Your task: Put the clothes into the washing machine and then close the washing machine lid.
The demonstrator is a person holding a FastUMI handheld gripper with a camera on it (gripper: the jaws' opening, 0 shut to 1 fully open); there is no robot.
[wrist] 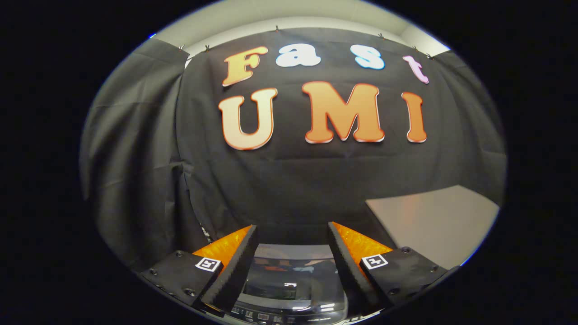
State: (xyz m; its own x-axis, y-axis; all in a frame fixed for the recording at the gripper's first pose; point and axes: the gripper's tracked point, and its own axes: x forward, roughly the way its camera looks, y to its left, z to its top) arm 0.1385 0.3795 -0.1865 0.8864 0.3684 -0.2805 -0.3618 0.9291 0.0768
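Between the wide-spread, empty fingers of the gripper [292, 232] sits the washing machine [291, 289], its glossy lid shut; beyond hangs black cloth [289, 180], a grey table [433, 221] at right

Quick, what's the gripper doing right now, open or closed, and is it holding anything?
Gripper: open, fingers spread apart with nothing between them, above the washing machine, whose glossy lid shows in the gap.

A cloth-walled recording booth [293, 180] with a washing machine [291, 289].
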